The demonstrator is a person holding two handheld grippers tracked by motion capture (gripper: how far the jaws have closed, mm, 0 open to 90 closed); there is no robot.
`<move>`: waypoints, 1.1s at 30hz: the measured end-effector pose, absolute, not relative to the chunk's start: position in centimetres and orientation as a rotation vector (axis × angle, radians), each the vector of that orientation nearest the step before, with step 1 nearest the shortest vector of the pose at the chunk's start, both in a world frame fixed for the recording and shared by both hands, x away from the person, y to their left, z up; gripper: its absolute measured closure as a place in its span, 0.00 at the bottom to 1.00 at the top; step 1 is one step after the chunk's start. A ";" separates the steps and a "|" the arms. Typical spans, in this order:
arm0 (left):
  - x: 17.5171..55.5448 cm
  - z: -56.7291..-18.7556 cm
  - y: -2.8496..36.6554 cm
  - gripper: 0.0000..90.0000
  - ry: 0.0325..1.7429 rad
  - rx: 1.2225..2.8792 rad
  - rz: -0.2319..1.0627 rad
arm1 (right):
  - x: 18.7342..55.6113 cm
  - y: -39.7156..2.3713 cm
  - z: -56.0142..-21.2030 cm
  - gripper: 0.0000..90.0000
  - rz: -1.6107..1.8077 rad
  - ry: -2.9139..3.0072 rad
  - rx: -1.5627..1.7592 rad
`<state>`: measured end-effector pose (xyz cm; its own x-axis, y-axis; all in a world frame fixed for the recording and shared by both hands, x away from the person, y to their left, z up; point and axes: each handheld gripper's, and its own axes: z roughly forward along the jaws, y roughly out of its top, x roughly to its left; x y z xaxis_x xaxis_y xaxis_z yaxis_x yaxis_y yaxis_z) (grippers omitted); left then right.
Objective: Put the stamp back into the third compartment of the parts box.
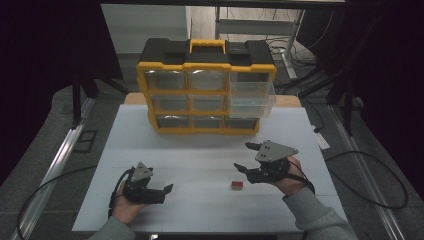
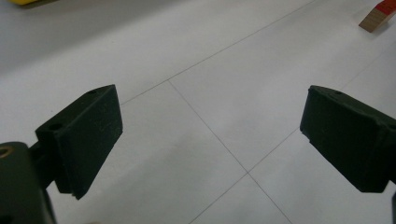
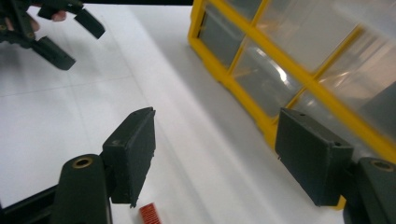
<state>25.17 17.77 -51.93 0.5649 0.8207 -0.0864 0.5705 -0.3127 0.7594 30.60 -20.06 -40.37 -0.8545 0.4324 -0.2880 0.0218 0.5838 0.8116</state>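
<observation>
Right hand-held gripper (image 1: pixel 246 156) wide open, holding nothing; better to drop straight over the small red block (image 1: pixel 236 185), then squeeze evenly.

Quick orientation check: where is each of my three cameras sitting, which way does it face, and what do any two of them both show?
High view: above the person's side, looking forward and down on the white table and the yellow drawer cabinet; both hands show, with the left gripper and right gripper.
Left gripper view: between its open jaws, across bare table toward the small red block.
Right gripper view: between its open jaws, toward the cabinet and the left gripper.
Shared: all three show the red block.
</observation>
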 end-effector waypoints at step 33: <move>25.6 -51.8 17.6 0.07 1.100 1.999 0.396 | 31.6 -21.0 -45.9 0.30 1.075 2.630 0.492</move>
